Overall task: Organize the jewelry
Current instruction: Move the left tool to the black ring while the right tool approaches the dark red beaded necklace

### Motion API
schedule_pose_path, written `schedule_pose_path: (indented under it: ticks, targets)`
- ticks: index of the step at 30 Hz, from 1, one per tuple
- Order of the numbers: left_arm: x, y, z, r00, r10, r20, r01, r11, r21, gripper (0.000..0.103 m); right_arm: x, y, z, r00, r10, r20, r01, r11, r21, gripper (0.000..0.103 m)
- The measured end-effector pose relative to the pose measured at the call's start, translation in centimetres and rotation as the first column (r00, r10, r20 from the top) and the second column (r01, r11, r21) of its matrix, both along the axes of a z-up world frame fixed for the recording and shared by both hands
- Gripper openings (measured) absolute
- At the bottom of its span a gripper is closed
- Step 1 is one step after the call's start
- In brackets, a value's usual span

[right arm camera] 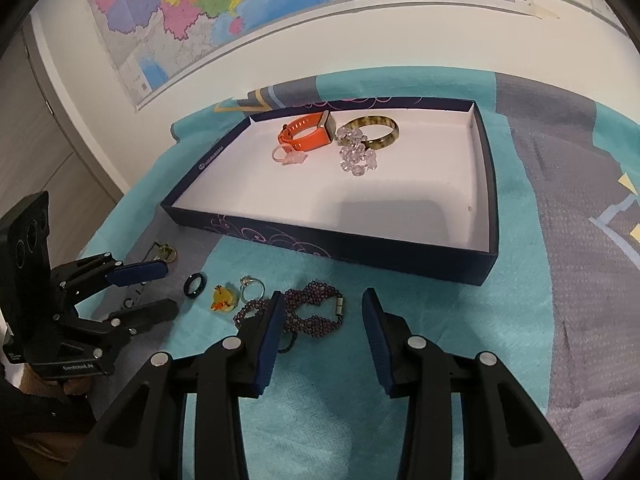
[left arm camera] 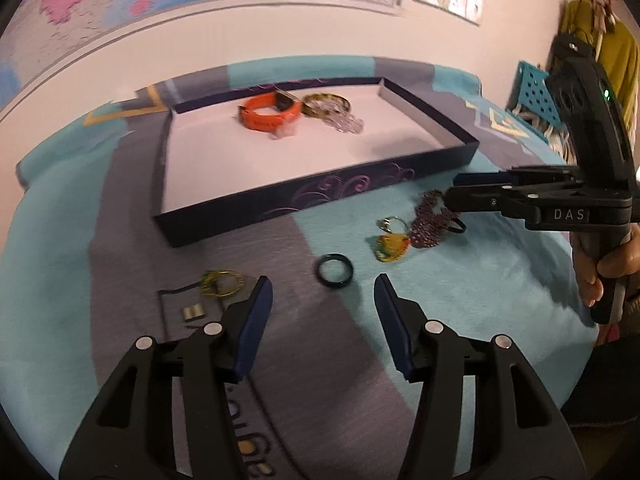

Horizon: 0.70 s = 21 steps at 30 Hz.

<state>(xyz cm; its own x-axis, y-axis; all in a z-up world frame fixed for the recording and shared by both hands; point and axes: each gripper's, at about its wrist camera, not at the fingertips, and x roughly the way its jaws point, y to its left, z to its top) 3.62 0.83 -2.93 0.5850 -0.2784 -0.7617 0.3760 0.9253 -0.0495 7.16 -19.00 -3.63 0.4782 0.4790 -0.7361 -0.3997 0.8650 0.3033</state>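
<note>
1. Your right gripper [right arm camera: 320,332] hangs over the purple beaded bracelet [right arm camera: 308,314] with its jaws spread and nothing between the pads; the left-hand pad sits right at the bracelet's near loop. Your left gripper [left arm camera: 323,312] is also spread and empty, poised just short of the dark ring [left arm camera: 335,271].
2. The loose pieces all lie on the teal and grey blanket [right arm camera: 400,300] in front of the box [right arm camera: 486,184]: the dark ring, a yellow charm [right arm camera: 223,302], a silver ring [right arm camera: 252,289] and the bracelet in a row, with a gold-green piece [left arm camera: 221,283] further off to the left.
3. Already in the box, toward its far side, are the orange band [right arm camera: 306,134], a brown bangle [right arm camera: 376,132], a clear bead strand [right arm camera: 356,156] and a clear ring [right arm camera: 286,156].
4. The beaded bracelet looks light and limp. Expect it to sag and dangle, so pinch across a doubled bunch of beads near its middle, not at the metal clasp [right arm camera: 340,306], which is probably smooth and small.
5. The dark ring looks rigid, small and probably slick. Take it across the band, one pad inside or both on the outer edge, and close gently so it does not squirt out.
6. The blanket is soft and will likely give, so press down a little to get under flat pieces without catching the cloth.
7. Lower each item into a bare part of the box, clear of the fragile-looking clear beads.
</note>
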Motion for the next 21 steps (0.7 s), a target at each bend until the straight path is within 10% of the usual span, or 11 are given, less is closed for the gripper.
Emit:
schedule_pose_path:
  ticks: [12, 21]
  targets:
    - [1.2, -0.4, -0.5, 0.999, -0.013, -0.032, 0.012, 1.000, -0.017, 0.043, 0.4, 0.9, -0.5, 1.000, 0.019, 0.011, -0.018, 0.998, -0.061, 0.005]
    - [1.4, -0.2, -0.6, 0.999, -0.020, -0.038, 0.019, 0.999, -0.036, 0.022, -0.3, 0.4, 0.4, 0.999, 0.028, 0.029, -0.028, 1.000, -0.004, 0.003]
